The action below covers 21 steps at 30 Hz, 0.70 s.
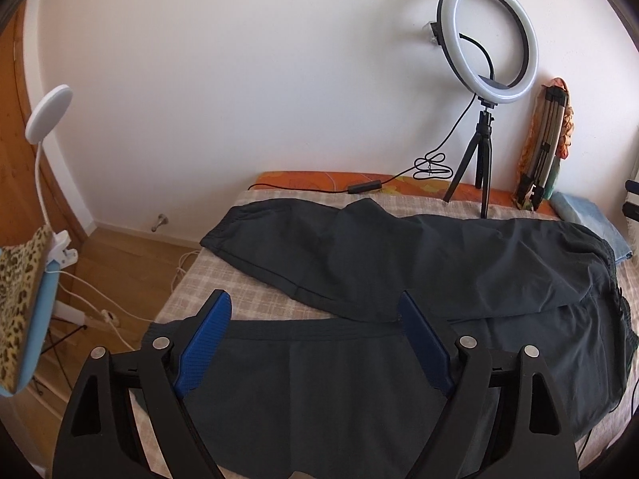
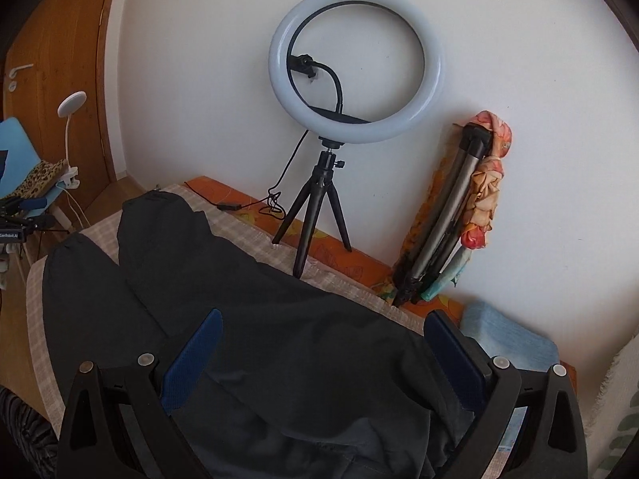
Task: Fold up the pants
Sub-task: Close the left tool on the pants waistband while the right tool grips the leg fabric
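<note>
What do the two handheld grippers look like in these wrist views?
Both match: the left gripper and right gripper have black angular plastic linkage arms with triangular cut-outs and round silver pivot pins. Each finger carries a flat blue pad with fine ribbing. No cables, markings, hands or sleeves show.

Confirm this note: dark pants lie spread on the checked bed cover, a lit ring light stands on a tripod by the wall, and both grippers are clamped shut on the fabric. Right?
Not quite. The left gripper and right gripper are both open above the pants, gripping nothing, as each wrist view shows. The checked bed cover and ring light are as noted.
</note>
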### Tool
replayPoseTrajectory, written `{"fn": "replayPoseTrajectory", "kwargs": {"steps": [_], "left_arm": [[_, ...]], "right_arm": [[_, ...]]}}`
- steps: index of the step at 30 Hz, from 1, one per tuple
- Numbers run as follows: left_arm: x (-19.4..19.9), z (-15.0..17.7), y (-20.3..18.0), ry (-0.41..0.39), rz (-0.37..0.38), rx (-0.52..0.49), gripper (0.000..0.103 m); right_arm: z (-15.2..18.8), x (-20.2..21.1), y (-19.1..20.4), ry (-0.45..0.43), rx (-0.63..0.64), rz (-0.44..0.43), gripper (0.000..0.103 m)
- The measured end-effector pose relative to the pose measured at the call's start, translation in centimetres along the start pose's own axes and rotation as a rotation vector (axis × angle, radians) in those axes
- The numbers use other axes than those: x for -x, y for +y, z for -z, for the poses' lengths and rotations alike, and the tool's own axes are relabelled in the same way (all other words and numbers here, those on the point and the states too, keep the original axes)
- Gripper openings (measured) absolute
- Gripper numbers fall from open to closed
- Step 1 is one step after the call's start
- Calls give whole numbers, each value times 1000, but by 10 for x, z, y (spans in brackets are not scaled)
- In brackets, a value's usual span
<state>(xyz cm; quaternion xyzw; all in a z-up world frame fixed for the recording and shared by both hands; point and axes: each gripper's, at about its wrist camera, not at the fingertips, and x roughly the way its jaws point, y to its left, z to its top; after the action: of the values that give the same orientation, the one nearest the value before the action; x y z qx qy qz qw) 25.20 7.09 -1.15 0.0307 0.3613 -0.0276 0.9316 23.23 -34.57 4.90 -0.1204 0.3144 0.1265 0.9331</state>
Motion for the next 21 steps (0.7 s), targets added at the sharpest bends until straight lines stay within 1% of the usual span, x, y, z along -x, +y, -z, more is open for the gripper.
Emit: {"fn": "replayPoseTrajectory", "kwargs": {"steps": [1,4,5,6,8,10,11,14,18,21], "left_arm": [[-11,-5,2,13,1,4,85],[-39,-17,5,37,0,10,85],[-48,-21,5,44,-9,11,83],[-59,-25,5,53,-13,12,82],[-79,-33,5,75,-10,10,80],[-98,-39,5,97,-16,9,77],[-107,-43,5,108,-17,5,75],[-129,-54,9,123,-22,6,73],[-161,-76,24,154,-44,38,73],[-186,-95,38,184,-19,109,73]], "right_arm": [[-3,-16,0,17,20,-15,101],[-10,-69,0,82,81,-52,93],[-10,-86,2,108,108,-62,87],[-9,-104,4,140,140,-66,84],[-5,-140,6,187,199,-63,81],[-1,-172,6,224,228,-75,81],[1,-186,5,243,231,-84,81],[5,-222,-3,285,207,-119,81],[8,-250,-12,309,186,-161,81],[10,-261,-15,318,180,-193,82]]}}
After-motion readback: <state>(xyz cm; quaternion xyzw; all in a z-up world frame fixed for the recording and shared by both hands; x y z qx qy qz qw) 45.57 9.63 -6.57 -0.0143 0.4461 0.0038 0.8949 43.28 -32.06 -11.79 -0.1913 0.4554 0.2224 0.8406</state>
